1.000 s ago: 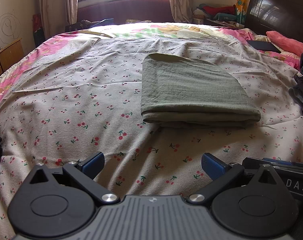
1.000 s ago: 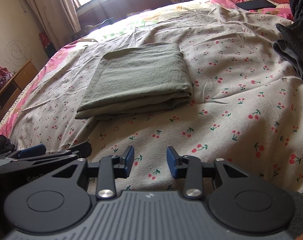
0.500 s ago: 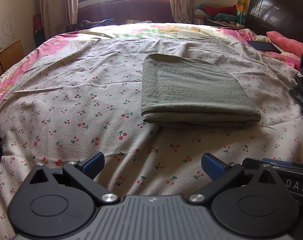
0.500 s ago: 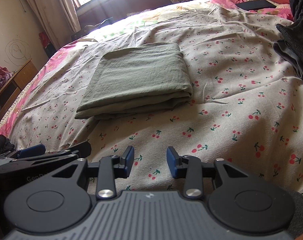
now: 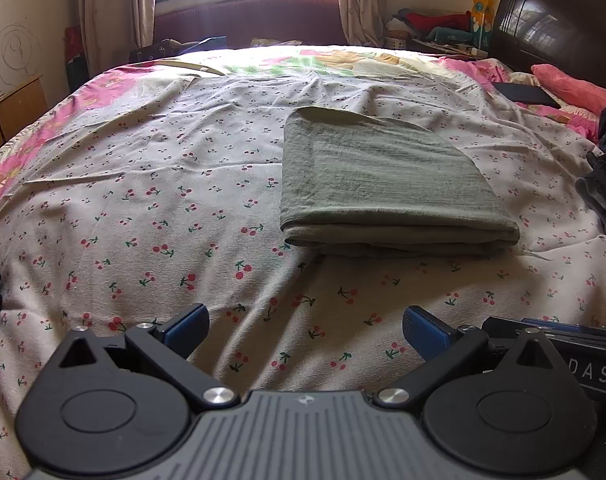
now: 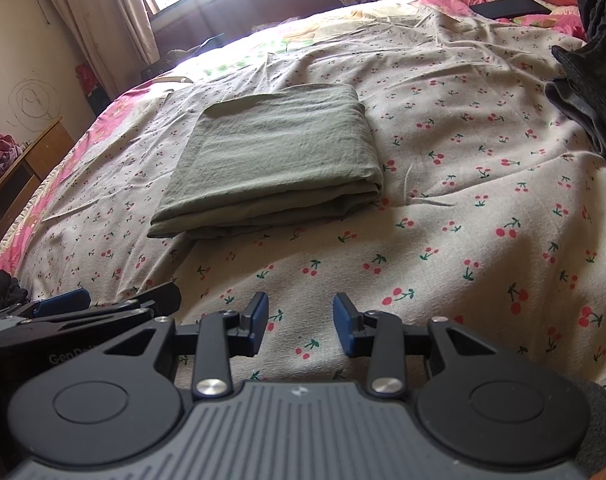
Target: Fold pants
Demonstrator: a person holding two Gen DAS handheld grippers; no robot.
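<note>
The olive green pants (image 5: 383, 184) lie folded into a flat rectangle on the cherry-print bed sheet (image 5: 143, 208). They also show in the right wrist view (image 6: 275, 156). My left gripper (image 5: 305, 330) is open wide and empty, low over the sheet, well short of the pants' near edge. My right gripper (image 6: 301, 328) is open with a narrower gap, also empty and short of the pants. The left gripper shows at the lower left of the right wrist view (image 6: 83, 306); the right gripper's body shows at the lower right of the left wrist view (image 5: 563, 340).
A pile of dark clothes (image 6: 591, 68) lies on the bed at the right. A black flat object (image 5: 525, 94) and a pink pillow (image 5: 571, 88) lie near the dark headboard (image 5: 555, 28). A wooden cabinet (image 5: 11, 112) stands left of the bed.
</note>
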